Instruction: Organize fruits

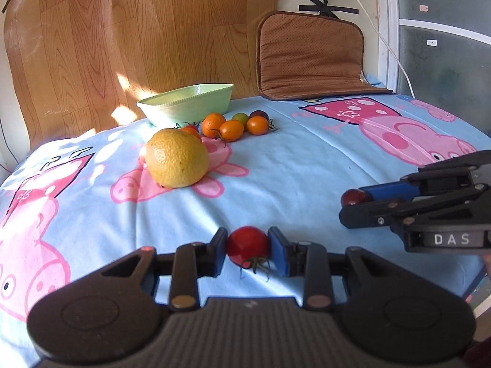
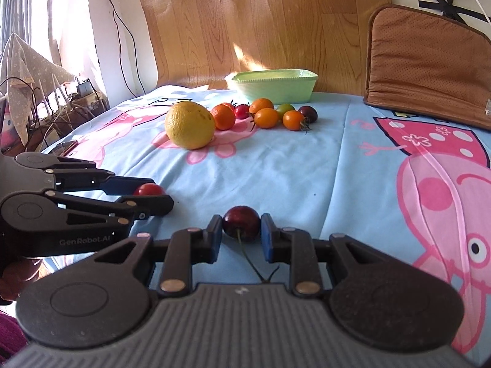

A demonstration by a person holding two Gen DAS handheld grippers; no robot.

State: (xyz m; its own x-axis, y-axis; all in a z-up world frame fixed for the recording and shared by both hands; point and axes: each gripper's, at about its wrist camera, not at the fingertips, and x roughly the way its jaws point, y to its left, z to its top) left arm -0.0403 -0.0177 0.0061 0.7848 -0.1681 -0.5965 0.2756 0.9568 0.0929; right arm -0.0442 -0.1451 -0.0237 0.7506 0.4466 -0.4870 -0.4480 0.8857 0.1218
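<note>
My left gripper (image 1: 248, 250) is shut on a red cherry tomato (image 1: 248, 247) with a green calyx, held above the blue cartoon cloth. My right gripper (image 2: 241, 225) is shut on a dark red cherry (image 2: 241, 222) whose stem hangs down. Each gripper shows in the other's view: the right gripper (image 1: 356, 202) at the right, the left gripper (image 2: 153, 196) at the left. Farther back lie a large yellow citrus (image 1: 177, 158), several orange, green and dark small fruits (image 1: 231, 130), and a pale green bowl (image 1: 187, 101).
The blue cartoon cloth (image 1: 291, 165) covers the table. A brown cushion (image 1: 310, 58) leans on the wall at the back right. A wood-pattern sheet (image 2: 260, 15) stands behind the bowl. Cables and clutter (image 2: 55, 98) sit off the table's left side.
</note>
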